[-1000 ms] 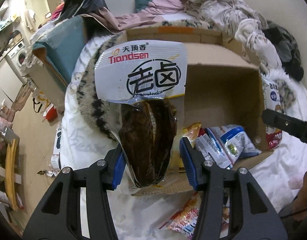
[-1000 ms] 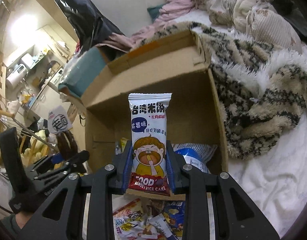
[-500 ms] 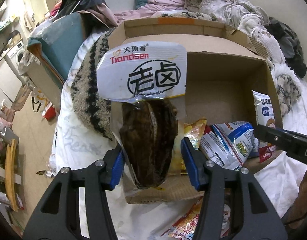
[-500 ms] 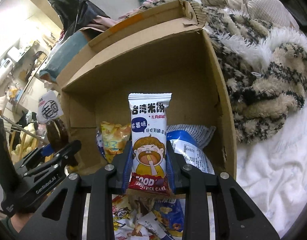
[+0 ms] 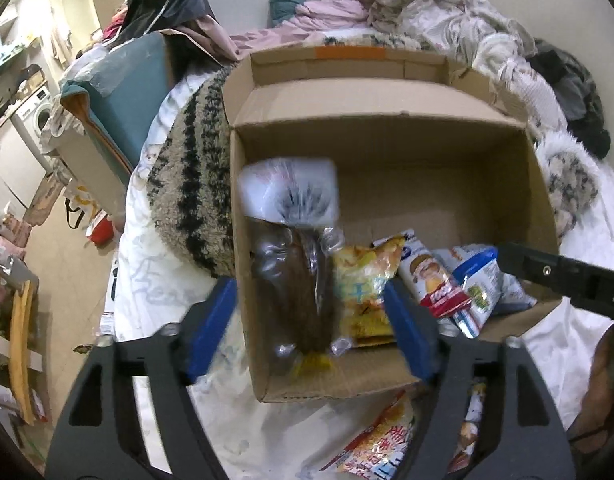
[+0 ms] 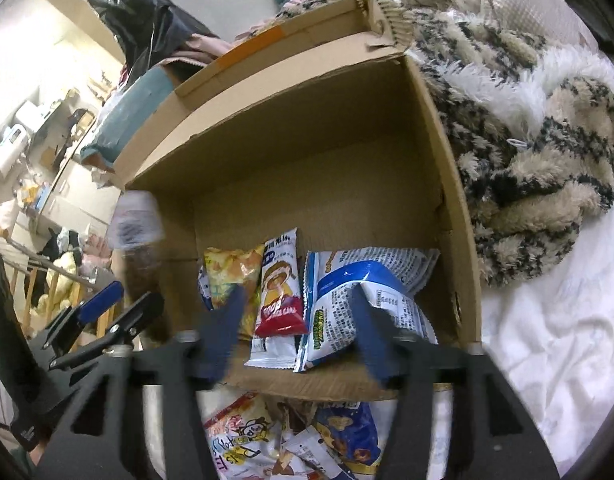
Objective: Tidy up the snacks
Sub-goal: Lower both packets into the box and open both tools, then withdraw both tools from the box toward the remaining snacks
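Observation:
An open cardboard box [image 5: 387, 128] lies on the bed. My left gripper [image 5: 309, 300] hangs over its near left corner, jaws opening. The brown snack pack with a white top [image 5: 295, 264] is blurred and loose between the pads, dropping along the left wall. My right gripper [image 6: 295, 300] is over the near edge of the box [image 6: 307, 152], jaws opening, pads clear of the red and white rice cake pack [image 6: 281, 288], which lies on the box floor. Beside it lie a yellow pack [image 6: 231, 276] and a blue and white pack [image 6: 359, 292].
Several loose snack packs [image 6: 287, 440] lie on the white sheet in front of the box. A striped fluffy blanket [image 6: 527, 168] flanks the box on both sides, with heaped clothes behind. The left gripper [image 6: 103, 312] shows at the right wrist view's left.
Both grippers opened. The brown pack left the left gripper and drops into the box. The rice cake pack left the right gripper and now lies in the box. Both grippers came closer over the box.

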Demonstrator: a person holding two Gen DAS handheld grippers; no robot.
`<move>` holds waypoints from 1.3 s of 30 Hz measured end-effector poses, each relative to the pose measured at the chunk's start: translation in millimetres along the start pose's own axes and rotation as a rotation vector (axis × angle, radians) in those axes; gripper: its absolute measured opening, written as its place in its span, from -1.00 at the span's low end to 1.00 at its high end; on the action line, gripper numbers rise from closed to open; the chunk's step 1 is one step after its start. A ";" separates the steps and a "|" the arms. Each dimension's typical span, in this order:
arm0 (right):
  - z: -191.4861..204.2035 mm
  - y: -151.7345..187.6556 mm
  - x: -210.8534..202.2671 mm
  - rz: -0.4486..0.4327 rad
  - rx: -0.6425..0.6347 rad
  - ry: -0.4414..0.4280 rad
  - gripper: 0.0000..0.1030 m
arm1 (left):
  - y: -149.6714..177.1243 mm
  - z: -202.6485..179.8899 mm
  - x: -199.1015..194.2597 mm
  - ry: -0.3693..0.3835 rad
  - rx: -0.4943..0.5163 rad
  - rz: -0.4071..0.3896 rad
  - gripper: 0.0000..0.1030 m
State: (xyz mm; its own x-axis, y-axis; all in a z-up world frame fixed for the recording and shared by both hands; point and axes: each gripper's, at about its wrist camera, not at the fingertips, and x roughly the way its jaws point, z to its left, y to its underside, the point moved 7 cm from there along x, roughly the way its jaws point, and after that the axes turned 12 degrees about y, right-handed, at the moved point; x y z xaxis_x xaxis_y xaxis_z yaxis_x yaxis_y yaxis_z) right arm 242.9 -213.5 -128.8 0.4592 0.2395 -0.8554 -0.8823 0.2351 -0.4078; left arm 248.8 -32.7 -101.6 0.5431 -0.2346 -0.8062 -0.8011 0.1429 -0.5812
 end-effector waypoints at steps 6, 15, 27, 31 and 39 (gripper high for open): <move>0.9 0.0 -3.2 -0.014 -0.005 0.008 0.47 | 0.2 4.8 -5.2 0.013 -0.035 -0.016 0.75; 12.6 -2.1 -13.4 -0.055 -0.042 0.011 0.47 | 0.2 13.9 -27.3 -0.007 -0.058 -0.071 0.75; 13.0 8.3 -50.3 -0.181 -0.105 0.097 0.49 | 3.1 17.4 -59.7 -0.013 -0.073 -0.124 0.75; 13.0 14.3 -63.3 -0.193 -0.108 0.101 0.49 | 13.7 18.1 -70.6 0.005 -0.098 -0.126 0.75; 15.4 41.8 -80.6 -0.168 -0.110 0.055 0.50 | 32.2 14.3 -91.9 0.039 -0.119 -0.124 0.75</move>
State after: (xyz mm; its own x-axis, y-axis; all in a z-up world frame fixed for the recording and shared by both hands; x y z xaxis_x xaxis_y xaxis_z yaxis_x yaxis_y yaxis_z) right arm 170.6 -208.5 -72.0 0.5972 0.1528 -0.7874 -0.8011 0.1620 -0.5762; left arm 176.7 7.2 -47.8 0.6316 -0.2806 -0.7228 -0.7538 -0.0040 -0.6571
